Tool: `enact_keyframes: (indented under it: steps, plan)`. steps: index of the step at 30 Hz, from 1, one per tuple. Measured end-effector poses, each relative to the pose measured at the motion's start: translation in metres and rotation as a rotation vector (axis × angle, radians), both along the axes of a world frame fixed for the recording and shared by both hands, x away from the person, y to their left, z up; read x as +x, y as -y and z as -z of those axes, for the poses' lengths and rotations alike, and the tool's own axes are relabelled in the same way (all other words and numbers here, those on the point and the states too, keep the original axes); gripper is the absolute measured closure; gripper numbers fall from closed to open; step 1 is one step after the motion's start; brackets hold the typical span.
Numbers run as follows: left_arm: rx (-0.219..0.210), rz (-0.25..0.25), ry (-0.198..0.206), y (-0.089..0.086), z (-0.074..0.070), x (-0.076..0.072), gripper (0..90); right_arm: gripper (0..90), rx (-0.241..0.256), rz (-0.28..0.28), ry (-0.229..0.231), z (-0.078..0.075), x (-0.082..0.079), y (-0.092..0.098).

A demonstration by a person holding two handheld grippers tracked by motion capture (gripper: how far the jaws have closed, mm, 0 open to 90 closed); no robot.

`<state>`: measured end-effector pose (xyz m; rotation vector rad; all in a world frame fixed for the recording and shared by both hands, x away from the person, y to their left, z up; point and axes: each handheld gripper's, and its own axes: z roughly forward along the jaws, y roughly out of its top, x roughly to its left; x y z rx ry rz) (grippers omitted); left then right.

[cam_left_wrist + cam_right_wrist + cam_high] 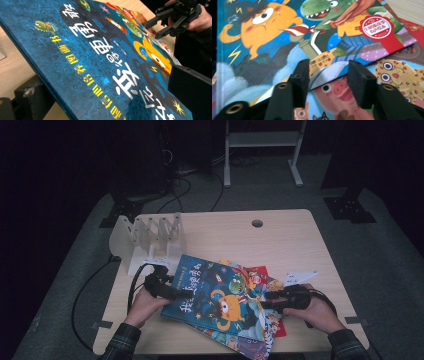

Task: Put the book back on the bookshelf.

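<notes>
In the high view, a blue picture book [220, 295] lies on top of a loose pile of other picture books [250, 340] near the front edge of the light wooden counter [280, 235], with a white slotted rack [150, 237] standing behind it to the left. The left gripper [172, 291] meets the blue book's left edge, and the right gripper [272, 301] sits at its right edge; a hand holds each one. In the left gripper view, the blue book [100, 62] rises at a slant off the counter [12, 67], one black finger [190, 85] lying on its cover and the other finger [32, 97] below its edge, so the fingers are clamped on the book; the right gripper [155, 28] shows farther off, its fingers spread. In the right gripper view, the right gripper [328, 77] has its fingers parted, holding nothing, poised over the blue book's lower edge [287, 37] where it overlaps a book with a pig and a leopard [367, 82].
</notes>
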<state>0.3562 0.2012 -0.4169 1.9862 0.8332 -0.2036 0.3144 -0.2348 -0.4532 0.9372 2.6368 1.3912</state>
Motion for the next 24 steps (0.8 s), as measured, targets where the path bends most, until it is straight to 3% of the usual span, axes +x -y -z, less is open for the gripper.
enact_keyframes:
  steps: [5, 13, 14, 15, 24]
  plan:
    - [-0.002, 0.0, 0.001, -0.0002, -0.0001, 0.0, 0.0, 70.0, -0.008, -0.039, 0.009, -0.0023, -0.003, 0.0016]
    - [-0.002, 0.0, -0.005, -0.0006, 0.0022, 0.0013, 0.0, 81.3, -0.02, -0.078, 0.018, -0.004, -0.0042, 0.0021]
    - [-0.004, 0.0, -0.007, -0.0007, 0.0025, 0.0014, 0.0, 84.9, -0.026, -0.079, 0.023, -0.0044, -0.0044, 0.0025]
    - [-0.01, 0.003, -0.01, -0.0006, 0.0027, 0.0016, 0.0, 87.9, -0.068, -0.076, 0.034, -0.0041, -0.0044, 0.003]
    - [-0.005, 0.008, 0.005, 0.0016, -0.0032, 0.0003, 0.0, 89.4, -0.085, -0.068, 0.043, -0.0029, -0.0053, 0.0035]
